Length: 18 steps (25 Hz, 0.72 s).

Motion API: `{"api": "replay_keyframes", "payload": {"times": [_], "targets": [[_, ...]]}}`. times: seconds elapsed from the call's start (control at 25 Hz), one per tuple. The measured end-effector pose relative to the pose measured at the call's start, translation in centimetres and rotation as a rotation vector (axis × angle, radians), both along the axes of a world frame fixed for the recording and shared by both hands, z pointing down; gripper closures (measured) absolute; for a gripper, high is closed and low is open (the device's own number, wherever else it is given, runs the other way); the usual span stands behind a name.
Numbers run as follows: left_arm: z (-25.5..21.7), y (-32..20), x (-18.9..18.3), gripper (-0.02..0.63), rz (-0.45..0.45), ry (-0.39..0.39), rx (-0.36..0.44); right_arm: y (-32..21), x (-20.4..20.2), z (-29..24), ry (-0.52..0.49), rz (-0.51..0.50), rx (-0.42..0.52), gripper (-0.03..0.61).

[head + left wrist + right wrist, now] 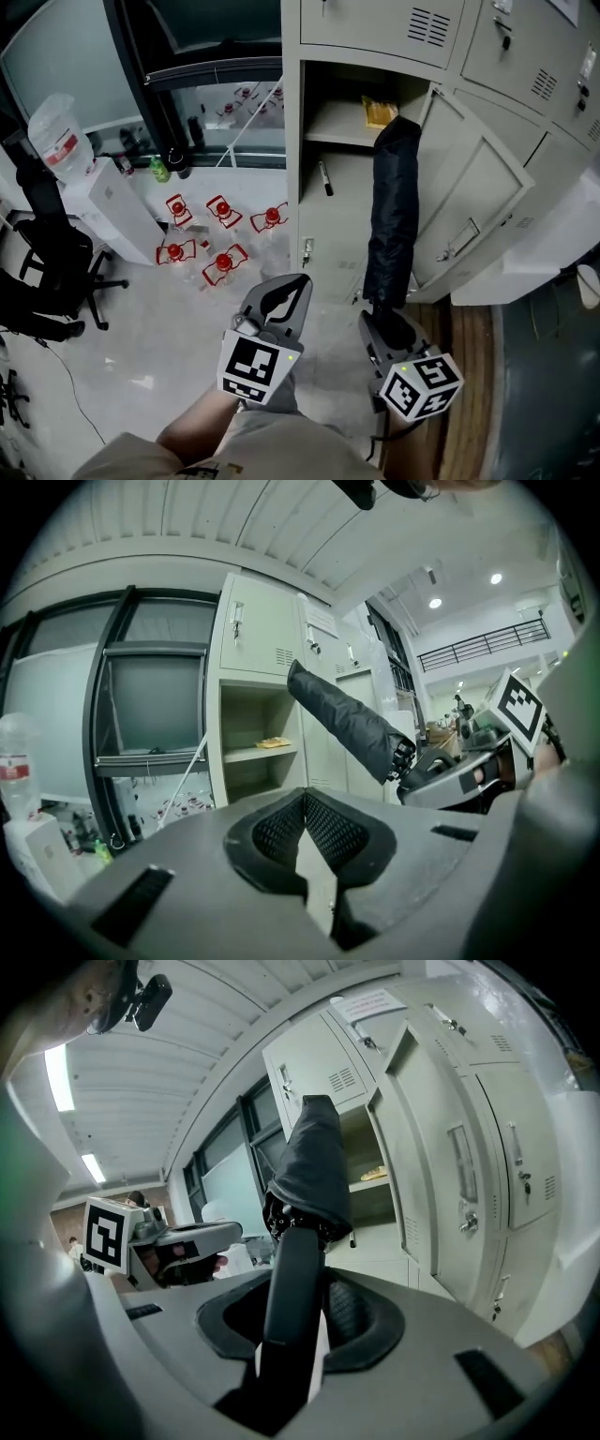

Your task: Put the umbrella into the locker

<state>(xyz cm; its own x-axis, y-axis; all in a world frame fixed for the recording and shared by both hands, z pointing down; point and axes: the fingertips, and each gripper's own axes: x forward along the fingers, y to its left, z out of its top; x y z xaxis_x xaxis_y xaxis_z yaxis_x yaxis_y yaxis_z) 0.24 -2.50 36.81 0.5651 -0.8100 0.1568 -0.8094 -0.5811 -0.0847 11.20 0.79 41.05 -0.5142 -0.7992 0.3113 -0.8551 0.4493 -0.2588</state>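
Note:
A black folded umbrella (392, 216) stands nearly upright in front of the open locker (292, 141), its top level with the inner shelf. My right gripper (382, 323) is shut on the umbrella's handle (292, 1288), and the folded canopy (314, 1171) rises just past the jaws. From the left gripper view the umbrella (347, 719) slants up and to the left across the locker opening. My left gripper (302, 281) hangs beside it on the left, shut with nothing in it, its fingertips (298, 799) touching. The locker door (473, 202) is swung open to the right.
A yellow item (378, 112) lies on the locker shelf, and a dark stick-like thing (323, 178) leans in the lower space. Several red-capped bottles (220, 244) lie on the floor at the left. A water dispenser (112, 206) and an office chair (56, 262) stand further left.

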Motion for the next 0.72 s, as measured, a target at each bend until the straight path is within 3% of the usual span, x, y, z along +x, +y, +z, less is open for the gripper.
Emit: {"api": "replay_keyframes", "payload": {"times": [0.72], "targets": [[7.0, -12.4, -1.5, 0.606, 0.043, -0.026, -0.183, -9.1, -1.3, 10.4, 0.018, 0.042, -0.287, 0.443]]}}
